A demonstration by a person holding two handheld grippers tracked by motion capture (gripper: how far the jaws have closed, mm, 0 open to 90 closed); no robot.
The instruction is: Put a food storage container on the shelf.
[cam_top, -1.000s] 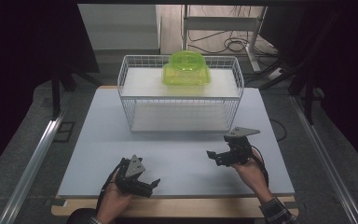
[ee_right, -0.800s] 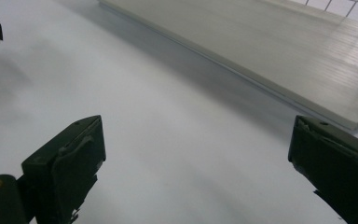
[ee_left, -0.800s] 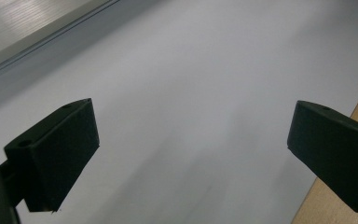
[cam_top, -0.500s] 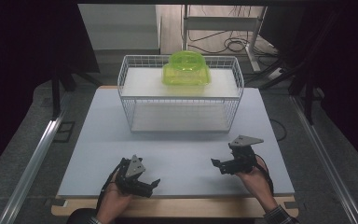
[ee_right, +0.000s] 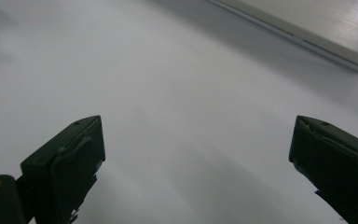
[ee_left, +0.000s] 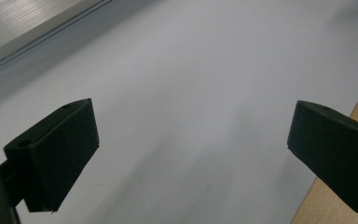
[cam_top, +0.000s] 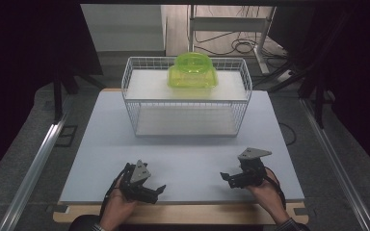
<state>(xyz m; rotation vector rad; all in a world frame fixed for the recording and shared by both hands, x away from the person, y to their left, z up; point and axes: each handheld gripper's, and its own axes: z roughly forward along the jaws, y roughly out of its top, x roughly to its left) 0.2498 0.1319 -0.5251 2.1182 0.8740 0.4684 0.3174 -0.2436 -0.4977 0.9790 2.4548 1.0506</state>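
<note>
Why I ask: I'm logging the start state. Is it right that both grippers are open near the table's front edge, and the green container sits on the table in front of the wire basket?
Not quite. The left gripper and right gripper are open near the front edge, but the green container sits on top of the wire basket, toward its back, not on the table. The high view shows it.
</note>
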